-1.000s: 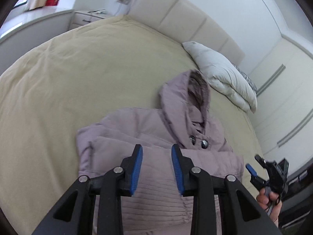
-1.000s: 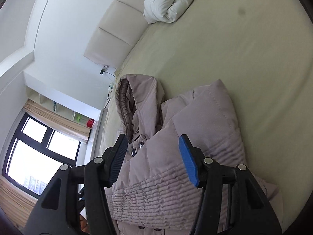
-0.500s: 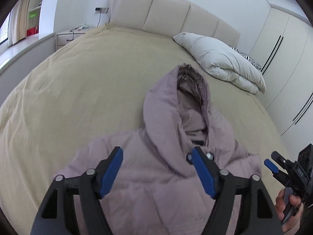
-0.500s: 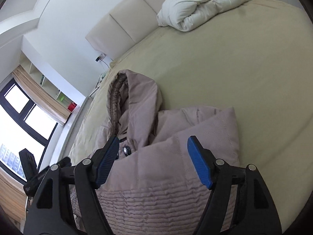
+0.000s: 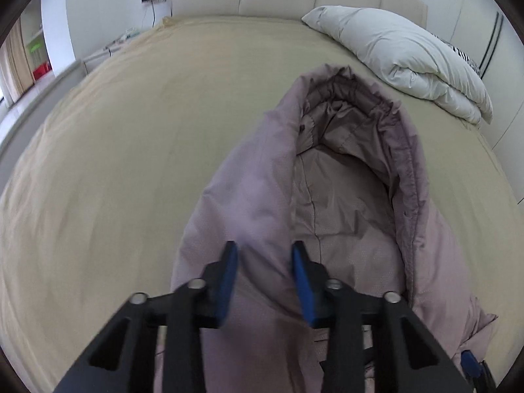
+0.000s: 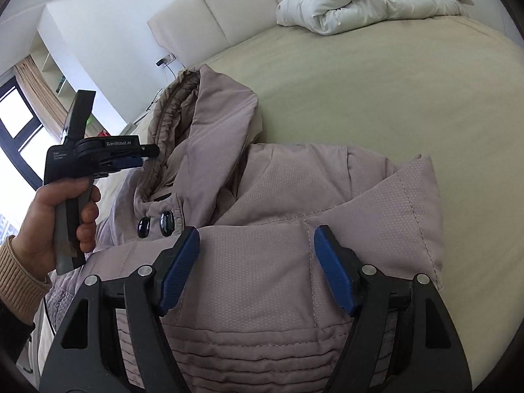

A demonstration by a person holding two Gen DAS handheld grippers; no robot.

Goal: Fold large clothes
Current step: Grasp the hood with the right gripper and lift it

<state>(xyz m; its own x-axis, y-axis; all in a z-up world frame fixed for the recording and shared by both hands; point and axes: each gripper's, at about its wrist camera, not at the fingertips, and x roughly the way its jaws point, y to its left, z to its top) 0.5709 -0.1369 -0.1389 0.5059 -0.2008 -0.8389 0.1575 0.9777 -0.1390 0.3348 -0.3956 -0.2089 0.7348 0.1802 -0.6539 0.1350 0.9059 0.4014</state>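
Half a second on, narrowed left gripper [image 5: 264, 245] astride mauve quilted coat's [image 6: 360, 196] hood [image 5: 344, 163], clamp uncertain; kept right gripper [image 6: 256, 231] agape; hood-fold seemingly begun.

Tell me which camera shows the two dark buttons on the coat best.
The right wrist view: both buttons sit unobstructed below the hood of the coat. The left wrist view shows only the hood interior, no buttons.

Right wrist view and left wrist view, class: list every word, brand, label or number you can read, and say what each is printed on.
"GenRobot.AI": white print on the black body of the left gripper, seen in the right wrist view.
Small white lettering on the same gripper's rear block: too small to read.
Coat, duvet, bed: no text visible.
Left wrist view: none.
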